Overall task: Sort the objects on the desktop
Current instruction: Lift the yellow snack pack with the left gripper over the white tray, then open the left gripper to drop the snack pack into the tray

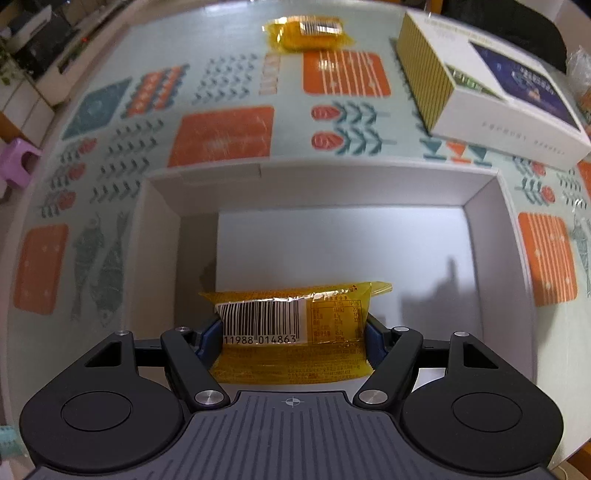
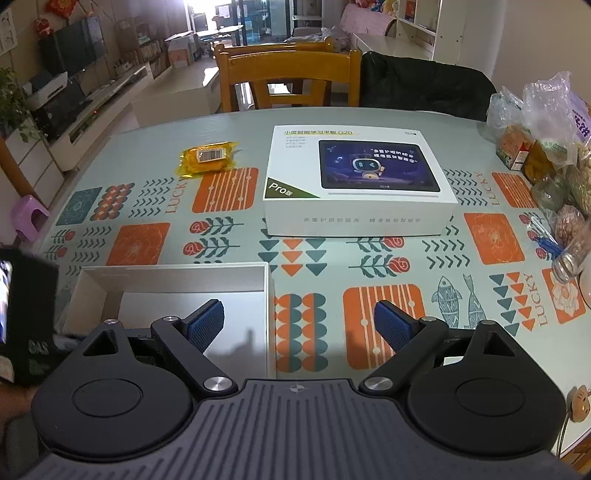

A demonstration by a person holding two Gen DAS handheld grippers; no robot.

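My left gripper [image 1: 293, 338] is shut on a yellow snack packet [image 1: 295, 332] with a barcode label, held over the inside of an open white box [image 1: 317, 184]. A second yellow snack packet [image 1: 308, 33] [image 2: 208, 157] lies on the patterned tablecloth at the far side. My right gripper [image 2: 299, 325] stands open with nothing between its blue pads [image 2: 205, 325], above the table just right of the white box [image 2: 173, 271]. The left gripper's black body [image 2: 26, 317] shows at the left edge of the right wrist view.
A closed white tablet carton [image 2: 360, 181] [image 1: 491, 92] lies beyond the open box. Plastic bags of snacks and jars [image 2: 550, 166] crowd the table's right side. A wooden chair [image 2: 288, 79] and a black one [image 2: 424, 88] stand at the far edge. A purple stool [image 2: 27, 218] is on the floor left.
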